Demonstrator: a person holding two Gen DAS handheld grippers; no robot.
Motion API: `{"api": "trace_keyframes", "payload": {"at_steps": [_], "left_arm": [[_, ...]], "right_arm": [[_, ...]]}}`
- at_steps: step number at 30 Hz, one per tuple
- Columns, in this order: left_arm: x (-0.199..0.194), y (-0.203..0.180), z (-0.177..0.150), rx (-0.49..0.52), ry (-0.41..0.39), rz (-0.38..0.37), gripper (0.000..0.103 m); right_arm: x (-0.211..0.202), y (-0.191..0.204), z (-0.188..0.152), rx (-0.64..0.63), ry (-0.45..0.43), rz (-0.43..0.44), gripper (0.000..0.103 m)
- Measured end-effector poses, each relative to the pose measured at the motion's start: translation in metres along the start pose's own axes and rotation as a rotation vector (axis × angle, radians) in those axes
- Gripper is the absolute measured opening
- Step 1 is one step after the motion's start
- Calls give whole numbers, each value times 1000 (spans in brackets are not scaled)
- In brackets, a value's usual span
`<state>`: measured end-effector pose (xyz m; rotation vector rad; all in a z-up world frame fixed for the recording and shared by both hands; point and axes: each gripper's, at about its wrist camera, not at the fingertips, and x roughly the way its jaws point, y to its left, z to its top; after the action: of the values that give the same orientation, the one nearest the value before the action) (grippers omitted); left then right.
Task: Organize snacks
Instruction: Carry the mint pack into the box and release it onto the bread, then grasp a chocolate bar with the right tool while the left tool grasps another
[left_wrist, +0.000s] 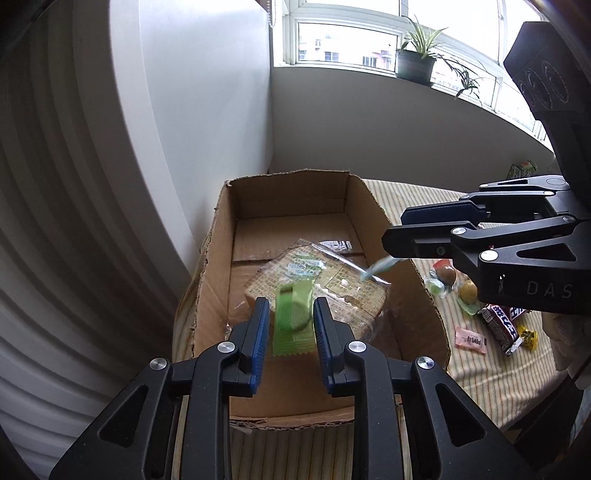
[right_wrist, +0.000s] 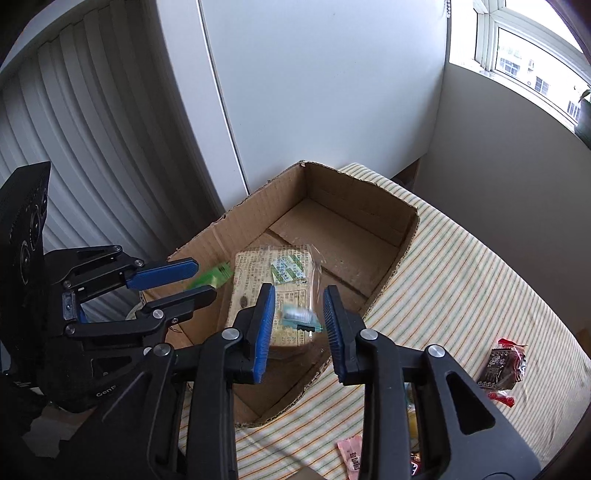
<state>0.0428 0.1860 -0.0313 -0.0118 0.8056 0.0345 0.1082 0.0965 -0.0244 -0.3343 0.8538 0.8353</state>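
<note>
1. Left gripper, jaws slightly parted over the cardboard box, has a blurred green wafer packet loose between its pads, apparently released to drop in.
2. Right gripper, jaws parted, likewise has a blurred teal sweet between them, above the cracker pack.

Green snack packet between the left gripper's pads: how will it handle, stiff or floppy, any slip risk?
The green snack packet looks like a thin, flat, crimp-edged wrapper, so probably light and somewhat floppy. It appears motion-blurred between the spread pads of the left gripper, over the cardboard box, so likely loose. The glossy film suggests it may slip easily.
</note>
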Motion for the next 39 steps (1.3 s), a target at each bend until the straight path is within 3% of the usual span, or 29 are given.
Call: {"api": "trace_keyframes", "payload": {"at_steps": [1, 4, 9, 13, 19, 32, 37, 39], "left_arm": [[0, 0, 0, -4, -1, 1, 27], [-1, 0, 1, -13, -10, 3, 45], [-4, -4, 1, -7, -18, -2, 45], [-9, -12, 2, 4, -26, -14, 45], [-18, -34, 1, 40, -43, -60, 45], [-20, -102, -3, 117, -5, -184, 45], [-15, -128, -7, 130, 33, -239, 45], [-11, -140, -8, 138, 52, -254, 45]], "right_arm": [[-1, -1, 0, 4, -6, -3, 51], [-6, -5, -2, 13, -16, -7, 55], [-21, -17, -9, 30, -26, -24, 57], [-37, -33, -16, 60, -44, -43, 65], [-66, -58, -40, 77, -51, -73, 64], [-96, -125, -114, 124, 48, -156, 64], [-92, -136, -140, 86, 124, -149, 48], [-88, -136, -149, 56, 154, -143, 48]]}}
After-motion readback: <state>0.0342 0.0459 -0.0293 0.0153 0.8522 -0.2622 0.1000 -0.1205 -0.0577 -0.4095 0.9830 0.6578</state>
